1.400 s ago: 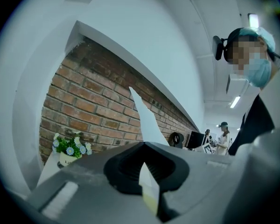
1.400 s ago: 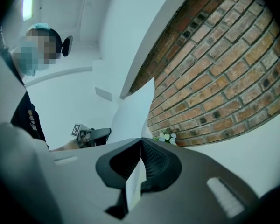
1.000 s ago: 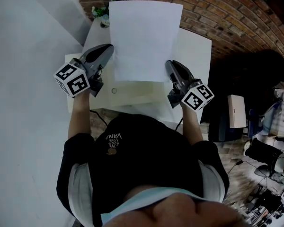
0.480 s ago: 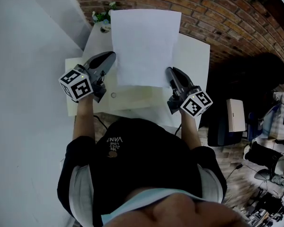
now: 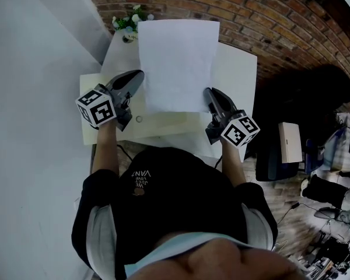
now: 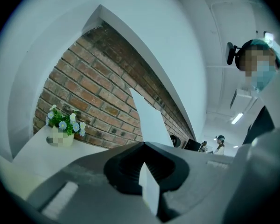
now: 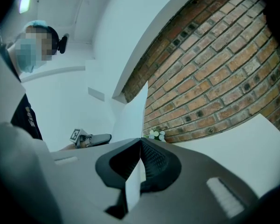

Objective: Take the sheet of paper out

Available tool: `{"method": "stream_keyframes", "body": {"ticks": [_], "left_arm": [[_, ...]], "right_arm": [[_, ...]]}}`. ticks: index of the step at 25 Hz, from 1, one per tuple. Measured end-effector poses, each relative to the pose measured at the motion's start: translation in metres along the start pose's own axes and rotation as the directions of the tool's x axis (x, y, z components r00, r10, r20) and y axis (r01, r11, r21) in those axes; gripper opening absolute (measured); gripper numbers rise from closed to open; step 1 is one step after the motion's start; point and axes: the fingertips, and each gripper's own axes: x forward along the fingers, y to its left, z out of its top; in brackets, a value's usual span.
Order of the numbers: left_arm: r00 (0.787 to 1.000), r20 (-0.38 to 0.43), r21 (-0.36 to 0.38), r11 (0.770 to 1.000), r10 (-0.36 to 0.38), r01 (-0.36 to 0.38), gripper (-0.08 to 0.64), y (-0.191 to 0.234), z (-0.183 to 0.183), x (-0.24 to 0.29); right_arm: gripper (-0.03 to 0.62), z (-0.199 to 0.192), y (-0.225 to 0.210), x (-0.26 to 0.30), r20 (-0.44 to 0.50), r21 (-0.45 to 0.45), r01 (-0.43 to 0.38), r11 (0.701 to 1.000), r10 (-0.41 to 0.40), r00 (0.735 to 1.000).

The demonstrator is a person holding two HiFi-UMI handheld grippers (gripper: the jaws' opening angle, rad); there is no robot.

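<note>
A white sheet of paper point(image 5: 178, 66) is held up over the white table point(image 5: 238, 69) by its two lower corners. My left gripper point(image 5: 140, 76) is shut on the lower left corner, and my right gripper point(image 5: 209, 92) is shut on the lower right corner. In the left gripper view the paper's edge point(image 6: 149, 192) runs between the closed jaws of the left gripper point(image 6: 144, 144) and the sheet rises beyond. In the right gripper view the paper's edge point(image 7: 132, 190) is pinched in the right gripper point(image 7: 141, 139), and the left gripper point(image 7: 92, 138) shows across the sheet.
A small pot of flowers point(image 5: 127, 23) stands at the table's far left corner against the brick wall point(image 5: 268, 16). A pale cream board point(image 5: 163, 124) lies on the table under the sheet. A white wall point(image 5: 35, 51) is at the left; office clutter point(image 5: 324, 185) is on the floor at the right.
The left gripper has sunk a little with its corner of the sheet. The right gripper has stayed about where it was. Both remain shut on the paper.
</note>
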Motion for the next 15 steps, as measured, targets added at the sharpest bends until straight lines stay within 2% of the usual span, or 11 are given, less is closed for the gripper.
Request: {"method": "stream_keyframes", "body": {"ticks": [15], "left_arm": [[1.0, -0.018, -0.03, 1.0, 0.008, -0.008, 0.0, 0.003, -0.015, -0.009]], "right_arm": [[-0.002, -0.028, -0.002, -0.002, -0.025, 0.044, 0.015, 0.999, -0.014, 1.0]]}}
